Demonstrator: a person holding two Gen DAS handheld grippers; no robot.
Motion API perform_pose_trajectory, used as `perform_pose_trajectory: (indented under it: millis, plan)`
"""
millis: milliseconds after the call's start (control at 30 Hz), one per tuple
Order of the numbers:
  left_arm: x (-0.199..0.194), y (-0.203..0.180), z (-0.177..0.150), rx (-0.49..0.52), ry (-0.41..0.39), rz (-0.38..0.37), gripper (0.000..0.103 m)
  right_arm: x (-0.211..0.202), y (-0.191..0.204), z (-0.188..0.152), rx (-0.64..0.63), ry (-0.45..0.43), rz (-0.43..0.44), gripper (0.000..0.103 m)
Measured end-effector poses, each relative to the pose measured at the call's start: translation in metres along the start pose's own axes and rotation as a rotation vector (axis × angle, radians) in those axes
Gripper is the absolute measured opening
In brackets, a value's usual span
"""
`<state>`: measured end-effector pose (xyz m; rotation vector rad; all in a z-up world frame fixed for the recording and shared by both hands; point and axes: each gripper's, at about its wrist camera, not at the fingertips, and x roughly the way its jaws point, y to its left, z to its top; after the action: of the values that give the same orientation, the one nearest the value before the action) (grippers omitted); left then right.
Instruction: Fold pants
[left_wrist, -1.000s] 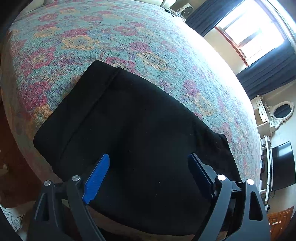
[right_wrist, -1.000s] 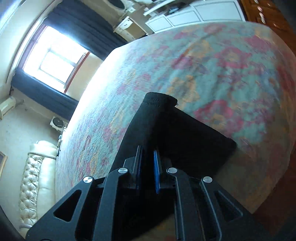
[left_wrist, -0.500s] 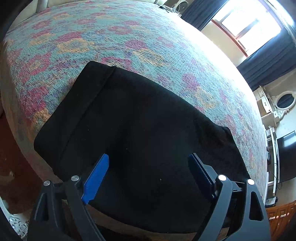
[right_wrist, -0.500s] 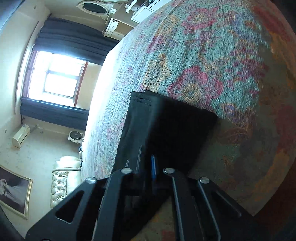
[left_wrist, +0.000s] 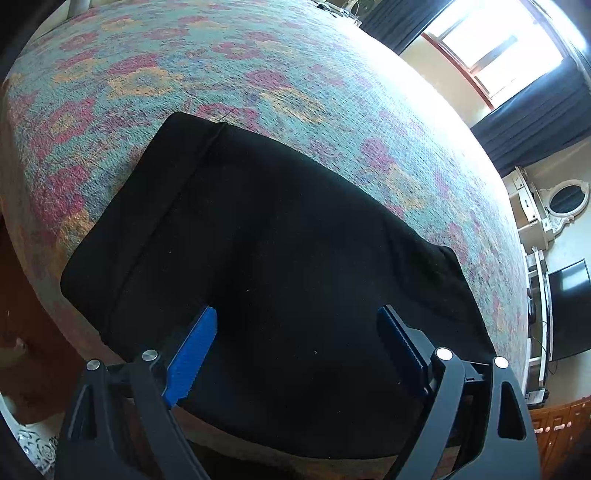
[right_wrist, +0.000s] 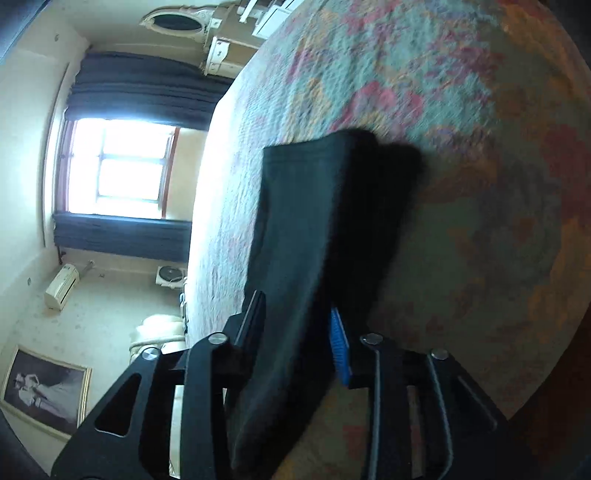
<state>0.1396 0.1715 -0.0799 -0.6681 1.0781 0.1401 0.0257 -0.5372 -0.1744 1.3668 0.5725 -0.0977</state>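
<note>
At centre of left view, black pants (left_wrist: 280, 266) folded on patterned bedcover (left_wrist: 258, 74): soft, light, limp; probably best pinched at doubled edge. Left gripper (left_wrist: 295, 325) wide, empty. Right gripper (right_wrist: 295, 314) jaws opening, cloth edge between, loosening.

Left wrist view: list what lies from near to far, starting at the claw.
Left claw, wide open above the cloth → black pants folded at the near edge → patterned bedspread → window with dark curtains.
</note>
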Motion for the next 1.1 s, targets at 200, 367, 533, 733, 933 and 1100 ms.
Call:
perform_pose_trajectory:
  millis: [200,367,533,733,933,1100]
  plan:
    - [0.0,-0.002,0.001,0.02,0.002,0.013,0.087,0.048,0.041,-0.061,-0.139,0.225,0.04,0.04]
    - [0.001,-0.003,0.002,0.026,0.003,0.015,0.088,0.084,0.051,-0.109,-0.226,0.395,-0.001,0.024]
    - [0.0,-0.001,0.003,0.018,0.004,0.008,0.088,0.073,0.077,-0.102,-0.25,0.406,-0.058,0.006]
    - [0.003,0.001,0.006,0.029,0.012,0.012,0.088,0.078,0.078,-0.104,-0.219,0.418,-0.116,0.013]
    - [0.004,-0.001,0.006,0.051,0.013,0.029,0.089,0.096,0.091,-0.134,-0.175,0.476,-0.011,0.041]
    - [0.004,-0.002,0.006,0.061,0.014,0.033,0.089,0.119,0.118,-0.178,-0.24,0.552,0.022,0.056]
